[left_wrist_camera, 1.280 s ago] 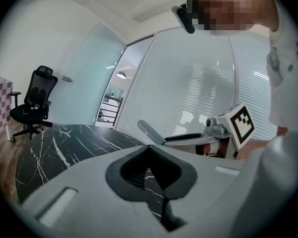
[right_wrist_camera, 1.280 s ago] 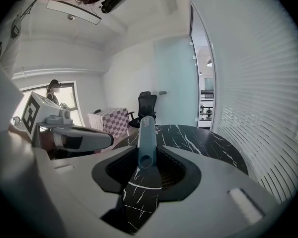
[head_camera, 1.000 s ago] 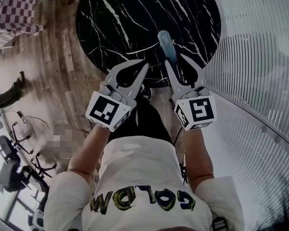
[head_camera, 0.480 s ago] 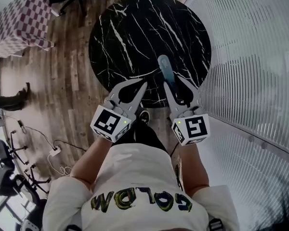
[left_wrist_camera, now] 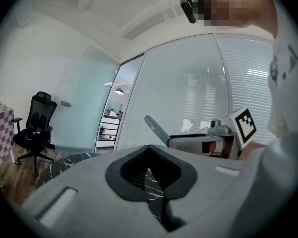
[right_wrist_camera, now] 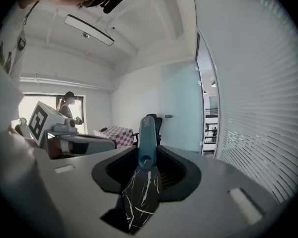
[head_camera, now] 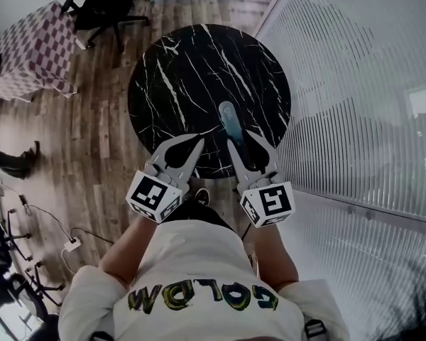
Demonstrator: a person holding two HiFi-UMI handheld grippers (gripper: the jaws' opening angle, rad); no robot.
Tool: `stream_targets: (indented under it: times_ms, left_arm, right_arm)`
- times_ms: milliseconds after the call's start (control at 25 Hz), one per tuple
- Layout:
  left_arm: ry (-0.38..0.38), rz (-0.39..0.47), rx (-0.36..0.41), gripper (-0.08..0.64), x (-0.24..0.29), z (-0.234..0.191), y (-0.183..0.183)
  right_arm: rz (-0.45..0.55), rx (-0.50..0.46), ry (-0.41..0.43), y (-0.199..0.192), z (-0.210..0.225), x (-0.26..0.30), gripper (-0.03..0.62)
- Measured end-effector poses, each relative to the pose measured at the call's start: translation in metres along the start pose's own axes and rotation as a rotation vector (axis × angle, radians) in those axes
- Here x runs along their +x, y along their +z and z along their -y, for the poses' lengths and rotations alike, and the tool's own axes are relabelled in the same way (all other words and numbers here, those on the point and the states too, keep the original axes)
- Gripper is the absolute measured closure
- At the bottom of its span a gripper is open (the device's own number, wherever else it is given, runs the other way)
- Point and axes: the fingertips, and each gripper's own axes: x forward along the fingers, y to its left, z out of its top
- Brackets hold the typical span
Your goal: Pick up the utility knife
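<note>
**Black marble tabletop below, knife aloft in one gripper**

Looking steeply down on a round black tabletop [head_camera: 177, 69] veined in white, standing on a wood floor [head_camera: 106, 126] beside a wall of blinds [head_camera: 355, 84]. Clamping the utility knife [head_camera: 228, 116] in the right gripper [head_camera: 240, 139], with jaws closed onto its near end and the blue handle sticking out forward past the tips. Holding it in the air over the tabletop's near edge, apparently touching nothing but the gripper, so judging the pickup as essentially made. Keeping the left gripper [head_camera: 197, 143] just alongside, jaws drawn together on nothing, probably only standing by, one grip being enough for so slim a tool. Counting one knife, two grippers, one tabletop, and seeing nothing else lying on it.
</note>
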Motion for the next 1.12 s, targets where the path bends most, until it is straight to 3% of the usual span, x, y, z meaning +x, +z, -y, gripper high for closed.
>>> stream_targets:
  times_ms: [360,720,1120]
  left_arm:
    - [-0.022,0.038,-0.025,0.560,-0.010,0.019,0.026]
    - [-0.045,0.075,0.003,0.560,-0.013,0.039,0.052]
    - [-0.054,0.085,0.012,0.560,-0.017,0.048,0.057]
  right_arm:
    - [0.056,-0.015,0.010,0.031,-0.007,-0.024,0.462]
    - [0.116,-0.021,0.031,0.059,-0.017,-0.041,0.462]
    - [0.164,-0.017,0.043,0.075,-0.025,-0.052,0.462]
